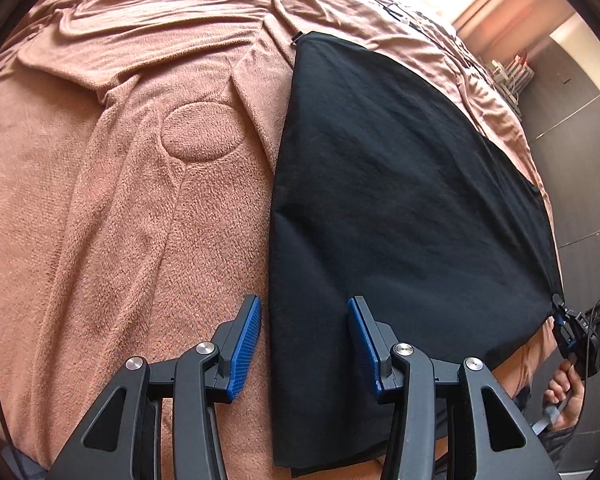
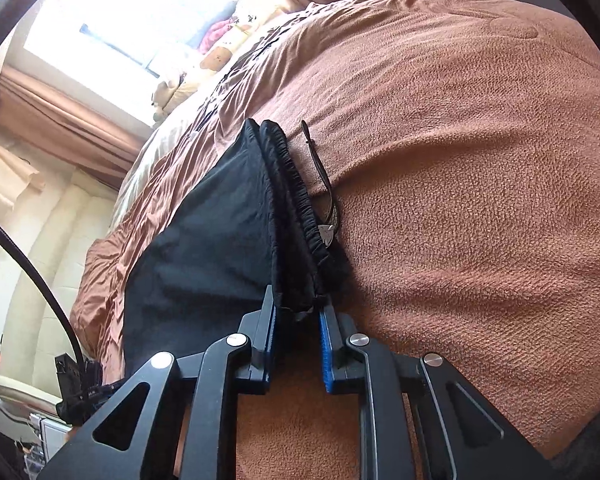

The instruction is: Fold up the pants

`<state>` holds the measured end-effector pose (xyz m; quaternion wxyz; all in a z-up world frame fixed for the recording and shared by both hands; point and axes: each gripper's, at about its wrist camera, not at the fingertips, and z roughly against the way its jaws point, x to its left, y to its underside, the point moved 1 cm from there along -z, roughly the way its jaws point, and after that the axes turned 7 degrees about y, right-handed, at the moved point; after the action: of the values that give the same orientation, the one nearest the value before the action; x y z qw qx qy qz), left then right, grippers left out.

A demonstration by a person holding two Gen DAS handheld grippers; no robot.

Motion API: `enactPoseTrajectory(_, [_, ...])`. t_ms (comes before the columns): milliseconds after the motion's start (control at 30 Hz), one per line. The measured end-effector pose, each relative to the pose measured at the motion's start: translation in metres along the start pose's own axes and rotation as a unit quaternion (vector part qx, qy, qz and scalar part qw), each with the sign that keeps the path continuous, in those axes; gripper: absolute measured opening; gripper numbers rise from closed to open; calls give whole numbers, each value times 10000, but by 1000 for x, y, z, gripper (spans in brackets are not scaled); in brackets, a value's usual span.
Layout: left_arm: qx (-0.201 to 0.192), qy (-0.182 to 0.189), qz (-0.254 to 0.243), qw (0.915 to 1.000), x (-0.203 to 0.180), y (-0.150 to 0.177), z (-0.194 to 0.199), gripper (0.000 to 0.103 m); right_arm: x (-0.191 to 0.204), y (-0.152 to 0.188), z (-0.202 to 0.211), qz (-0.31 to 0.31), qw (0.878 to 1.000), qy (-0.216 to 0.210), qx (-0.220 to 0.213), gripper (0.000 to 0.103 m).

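Observation:
Black pants (image 1: pixel 400 208) lie flat on the brown fleece blanket, folded lengthwise into a long panel. My left gripper (image 1: pixel 304 312) is open, its blue pads straddling the pants' left edge near the lower end, nothing between the pads. In the right wrist view the pants (image 2: pixel 204 240) show their gathered elastic waistband (image 2: pixel 292 208) and a drawstring (image 2: pixel 324 184). My right gripper (image 2: pixel 298 308) is shut on the waistband corner. It also shows in the left wrist view (image 1: pixel 560 308), pinching the pants' right corner.
The brown blanket (image 1: pixel 120 200) covers the bed, wrinkled at the far side. A window with curtains (image 2: pixel 112 20) and stuffed toys (image 2: pixel 220 48) lie beyond the bed. A dark floor (image 1: pixel 572 128) and a white rack (image 1: pixel 512 76) are at the right.

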<state>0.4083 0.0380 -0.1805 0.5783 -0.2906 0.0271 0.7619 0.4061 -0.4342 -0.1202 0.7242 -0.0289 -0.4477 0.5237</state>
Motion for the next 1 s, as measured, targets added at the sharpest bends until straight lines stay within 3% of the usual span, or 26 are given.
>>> enactPoseTrajectory(167, [20, 124, 15, 9999, 2, 2, 3, 48, -9, -2, 7, -219, 9995, 156, -158, 10])
enactPoseTrajectory(467, [8, 433, 146, 9990, 14, 6, 8, 48, -6, -1, 10, -178, 9998, 92, -67, 13])
enactPoseTrajectory(533, [-6, 511, 180, 9985, 17, 7, 8, 48, -7, -3, 7, -185, 9997, 163, 8, 15])
enactPoseTrajectory(700, [-63, 743, 265, 9969, 21, 6, 9, 48, -6, -12, -2, -171, 9993, 339, -23, 33])
enactPoseTrajectory(900, [13, 1035, 400, 9938, 24, 17, 15, 47, 4, -21, -9, 113, 9995, 275, -81, 33])
enactPoseTrajectory(1000, [50, 1130, 443, 9926, 25, 24, 18, 40, 14, -24, -8, 382, 9981, 452, -174, 34])
